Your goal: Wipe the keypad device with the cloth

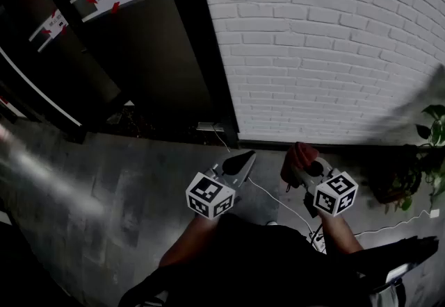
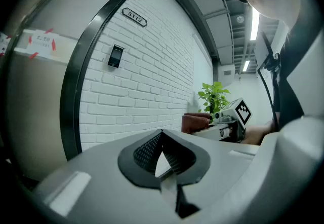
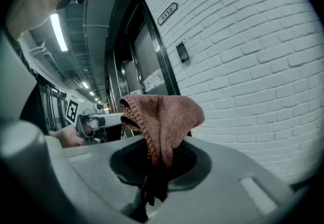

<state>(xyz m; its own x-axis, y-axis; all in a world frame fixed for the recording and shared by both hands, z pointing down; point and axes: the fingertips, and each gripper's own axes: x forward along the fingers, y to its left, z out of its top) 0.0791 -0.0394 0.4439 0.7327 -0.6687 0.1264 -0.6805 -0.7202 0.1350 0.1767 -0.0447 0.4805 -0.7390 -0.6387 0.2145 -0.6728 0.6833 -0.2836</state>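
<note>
Where the right claw (image 3: pixel 152 164) grips it, knitted cloth (image 3: pixel 169 116) bunches.

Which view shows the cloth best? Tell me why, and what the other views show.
The right gripper view. The reddish-brown cloth fills its centre, pinched between the right gripper's jaws. The head view shows only a small dark-red bundle at that gripper's tip; the left gripper view, a small lump beside it.
</note>
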